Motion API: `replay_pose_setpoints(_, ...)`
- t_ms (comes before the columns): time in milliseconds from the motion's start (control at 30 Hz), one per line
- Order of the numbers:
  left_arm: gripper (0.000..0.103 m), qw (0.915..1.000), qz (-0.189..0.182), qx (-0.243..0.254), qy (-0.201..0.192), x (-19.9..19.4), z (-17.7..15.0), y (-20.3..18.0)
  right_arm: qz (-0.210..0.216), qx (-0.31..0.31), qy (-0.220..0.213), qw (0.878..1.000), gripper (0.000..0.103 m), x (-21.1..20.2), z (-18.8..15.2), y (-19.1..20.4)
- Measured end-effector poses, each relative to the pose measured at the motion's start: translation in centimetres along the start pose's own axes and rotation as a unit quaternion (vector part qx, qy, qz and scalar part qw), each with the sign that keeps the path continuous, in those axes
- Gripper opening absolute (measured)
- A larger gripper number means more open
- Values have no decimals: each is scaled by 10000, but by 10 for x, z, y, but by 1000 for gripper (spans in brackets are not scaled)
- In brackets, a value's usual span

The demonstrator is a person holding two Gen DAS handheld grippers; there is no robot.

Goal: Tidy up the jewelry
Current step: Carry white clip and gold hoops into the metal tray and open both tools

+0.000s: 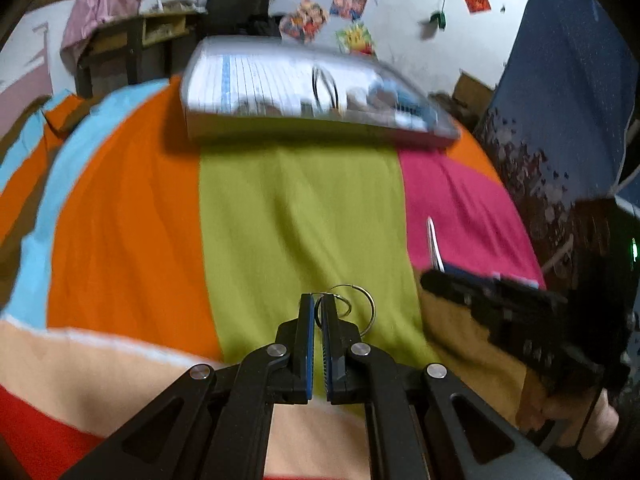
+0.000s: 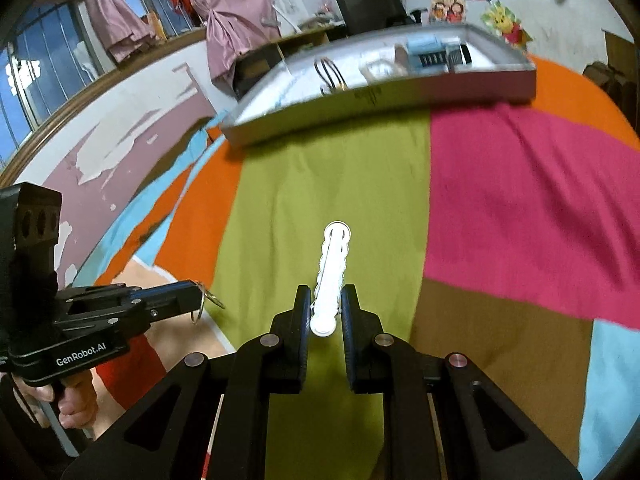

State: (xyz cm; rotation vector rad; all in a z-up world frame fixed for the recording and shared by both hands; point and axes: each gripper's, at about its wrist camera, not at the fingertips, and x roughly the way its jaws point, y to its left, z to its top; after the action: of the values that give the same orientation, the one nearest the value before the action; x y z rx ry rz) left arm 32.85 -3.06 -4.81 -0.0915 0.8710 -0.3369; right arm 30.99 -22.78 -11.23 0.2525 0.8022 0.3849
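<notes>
My left gripper [image 1: 318,300] is shut on thin silver hoop earrings [image 1: 362,310] and holds them above the green stripe of the patchwork cloth; it also shows in the right wrist view [image 2: 198,292] at the left with the hoops [image 2: 210,302] hanging from its tip. My right gripper [image 2: 326,294] is shut on a white bracelet [image 2: 332,268] seen edge-on, sticking forward. In the left wrist view the right gripper [image 1: 434,276] enters from the right with the bracelet [image 1: 434,244]. The grey jewelry box [image 1: 304,88] lies open at the far end of the cloth, also in the right wrist view [image 2: 380,76].
The box holds dark bangles [image 2: 330,74] and a light blue item [image 2: 426,48]. The colourful patchwork cloth [image 2: 520,200] covers the surface. A wooden desk with a black chair [image 2: 372,6] stands behind, a blue patterned curtain [image 1: 560,120] to the right.
</notes>
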Motion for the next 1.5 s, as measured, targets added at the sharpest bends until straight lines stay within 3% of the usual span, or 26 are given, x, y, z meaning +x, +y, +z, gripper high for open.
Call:
replay_pose_setpoints(167,4,9981,71,-172,-585,-4,50,8,-77,-242,-350,9991,14,-9,28,14)
replay_pose_setpoints(400,4,9919,358,-202,-1199,8,116,17,-273,-522,-1015,9931,14,-8,105,9)
replay_pose_setpoints(533,4,9928,340,-362,-1093,34,142,27,-392,-718,-1143,9901,14,8,143,14)
replay_pose_setpoints(733,4,9949,322,-537,-792,69,145,36,-616,-869,-995,9893,14,38,175,13)
replay_pose_setpoints(1200,6,9951,448,-708,-517,85,133,38,-760,-535,-910,9915,15,49,163,-10)
replay_pose_setpoints(1267,11,9950,462,-711,-536,82,132,38,-771,-520,-938,9912,20,47,162,-11)
replay_pose_setpoints(1400,35,9932,456,-827,-676,70,128,39,-790,-534,-969,9907,28,41,160,-11)
replay_pose_setpoints(1500,44,9927,452,-833,-752,59,126,40,-829,-543,-1016,9899,31,33,158,-10)
